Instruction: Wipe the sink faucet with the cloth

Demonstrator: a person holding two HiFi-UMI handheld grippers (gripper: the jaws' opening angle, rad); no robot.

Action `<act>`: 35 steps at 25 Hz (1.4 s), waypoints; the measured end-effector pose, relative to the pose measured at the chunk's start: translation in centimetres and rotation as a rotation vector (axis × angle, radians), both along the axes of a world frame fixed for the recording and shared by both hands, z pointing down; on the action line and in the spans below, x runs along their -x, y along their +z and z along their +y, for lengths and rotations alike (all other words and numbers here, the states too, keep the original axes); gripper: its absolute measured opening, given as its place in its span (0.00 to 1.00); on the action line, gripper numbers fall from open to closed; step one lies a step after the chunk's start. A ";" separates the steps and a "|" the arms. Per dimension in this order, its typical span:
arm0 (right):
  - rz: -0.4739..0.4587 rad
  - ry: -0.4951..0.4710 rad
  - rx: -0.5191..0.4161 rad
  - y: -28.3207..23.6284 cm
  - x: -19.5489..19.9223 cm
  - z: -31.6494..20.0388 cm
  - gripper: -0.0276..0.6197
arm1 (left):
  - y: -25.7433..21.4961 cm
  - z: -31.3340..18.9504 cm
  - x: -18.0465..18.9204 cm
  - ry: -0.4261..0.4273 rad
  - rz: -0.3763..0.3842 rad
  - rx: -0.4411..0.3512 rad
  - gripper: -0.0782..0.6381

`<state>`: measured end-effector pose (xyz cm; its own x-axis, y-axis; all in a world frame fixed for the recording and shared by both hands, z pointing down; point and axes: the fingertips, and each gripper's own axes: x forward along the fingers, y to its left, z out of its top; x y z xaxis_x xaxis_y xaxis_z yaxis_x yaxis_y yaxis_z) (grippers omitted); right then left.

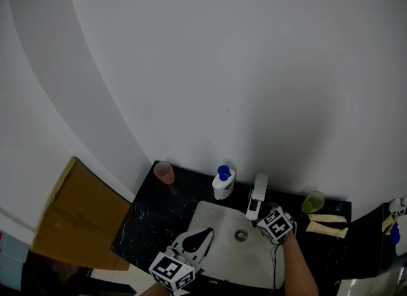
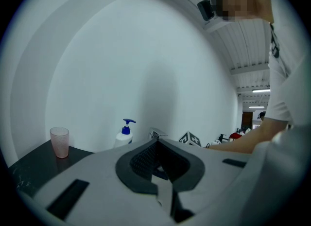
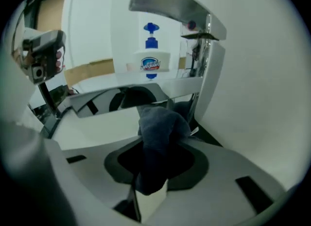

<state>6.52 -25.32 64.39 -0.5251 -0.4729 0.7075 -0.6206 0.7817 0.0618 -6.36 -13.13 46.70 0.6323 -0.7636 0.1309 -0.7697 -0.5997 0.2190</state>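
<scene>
1. At the left end of the black desk (image 1: 147, 219) stands a pink cup (image 1: 164, 172), with a cardboard box (image 1: 82, 215) lower down beside the desk.
2. The left gripper (image 1: 206, 233) hangs over the near left part of the white sink (image 1: 219, 215), its fingers (image 2: 142, 162) closed tip to tip on nothing.
3. A blue-capped soap bottle (image 1: 223, 183) stands behind the sink, just left of the faucet (image 1: 257, 196).
4. The right gripper (image 1: 266, 220) sits just beside the faucet. Its fingers (image 3: 192, 166) are clenched on the dark cloth (image 3: 158, 128), which bunches toward the faucet's base. Contact cannot be told.
5. A green cup (image 1: 312, 202) stands further right.

Washroom: sink (image 1: 219, 223), faucet (image 1: 257, 194), soap bottle (image 1: 223, 184)
</scene>
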 end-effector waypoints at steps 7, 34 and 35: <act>-0.028 0.054 -0.141 -2.7 -0.9 -1.6 0.22 | -0.4 0.2 1.0 -0.012 0.002 -0.011 0.11; -0.283 0.191 -0.404 -15.1 -5.3 -3.8 0.22 | 0.1 0.3 -0.6 0.028 0.001 0.005 0.11; -0.292 0.211 -0.412 -15.9 -5.8 -4.0 0.22 | 0.2 0.2 -0.7 0.030 0.002 0.006 0.11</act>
